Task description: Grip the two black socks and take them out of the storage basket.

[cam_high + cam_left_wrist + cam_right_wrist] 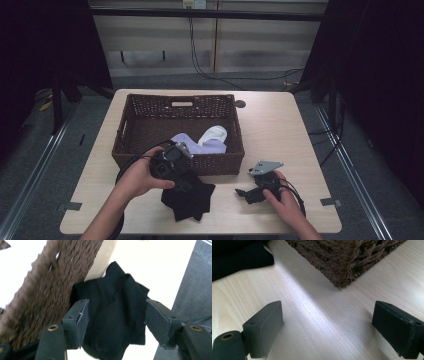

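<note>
A black sock [190, 200] lies crumpled on the light wooden table [280, 130], just in front of a brown wicker basket [220, 162]. My left gripper [182, 184] hovers over the sock, close to the basket's front wall. In the left gripper view the sock [112, 325] sits between the wide-apart jaws of the left gripper [116, 305], which is open. My right gripper [246, 194] rests low over bare table to the sock's right. In the right gripper view that gripper [327, 312] is open with nothing between its fingers.
Inside the basket lie a lavender cloth [200, 145] and a white cloth [215, 134]. The right gripper view has the basket's corner [339, 260] ahead and the sock's edge [237, 257] at the upper left. Bare tabletop stretches right of the basket.
</note>
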The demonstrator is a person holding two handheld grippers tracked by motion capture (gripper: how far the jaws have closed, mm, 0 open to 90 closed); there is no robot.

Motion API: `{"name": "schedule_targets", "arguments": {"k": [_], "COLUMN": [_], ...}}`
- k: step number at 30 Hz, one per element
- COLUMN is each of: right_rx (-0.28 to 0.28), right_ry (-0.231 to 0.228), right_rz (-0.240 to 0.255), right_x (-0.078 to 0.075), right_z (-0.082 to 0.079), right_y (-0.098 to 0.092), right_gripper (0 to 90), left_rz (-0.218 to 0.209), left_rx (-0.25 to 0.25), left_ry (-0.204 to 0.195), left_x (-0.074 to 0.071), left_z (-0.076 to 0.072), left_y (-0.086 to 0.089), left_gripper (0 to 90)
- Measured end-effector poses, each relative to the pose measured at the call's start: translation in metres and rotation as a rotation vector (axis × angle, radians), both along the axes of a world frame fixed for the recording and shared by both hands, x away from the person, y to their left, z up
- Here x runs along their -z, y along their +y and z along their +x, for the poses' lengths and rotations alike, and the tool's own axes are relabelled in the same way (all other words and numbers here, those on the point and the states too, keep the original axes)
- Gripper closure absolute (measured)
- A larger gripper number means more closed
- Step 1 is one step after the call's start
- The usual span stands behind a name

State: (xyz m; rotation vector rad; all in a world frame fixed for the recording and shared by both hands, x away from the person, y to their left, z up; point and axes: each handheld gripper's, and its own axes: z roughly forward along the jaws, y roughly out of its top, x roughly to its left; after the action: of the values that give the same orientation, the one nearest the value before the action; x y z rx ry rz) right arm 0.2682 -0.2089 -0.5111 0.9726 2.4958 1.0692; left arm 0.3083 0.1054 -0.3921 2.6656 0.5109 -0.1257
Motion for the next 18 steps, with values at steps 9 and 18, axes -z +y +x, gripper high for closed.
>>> {"name": "schedule_targets", "arguments": {"k": [9, 18], "right_rx": [0.0, 0.0], "right_ry": [0.0, 0.0], "right_rz": [0.0, 0.0], "right_x": [0.0, 0.0], "right_z": [0.0, 0.0], "right_y": [0.0, 0.0], "right_gripper": [9.2, 9.2], "left_rz": [-0.002, -0.004], "left_rx": [-0.024, -0.076], "left_ry": [-0.01, -0.03], "left_x": [0.005, 0.013], "left_z": [0.0, -0.003], "left_y": [0.027, 0.058], "left_gripper": [30.3, 27.9]}}
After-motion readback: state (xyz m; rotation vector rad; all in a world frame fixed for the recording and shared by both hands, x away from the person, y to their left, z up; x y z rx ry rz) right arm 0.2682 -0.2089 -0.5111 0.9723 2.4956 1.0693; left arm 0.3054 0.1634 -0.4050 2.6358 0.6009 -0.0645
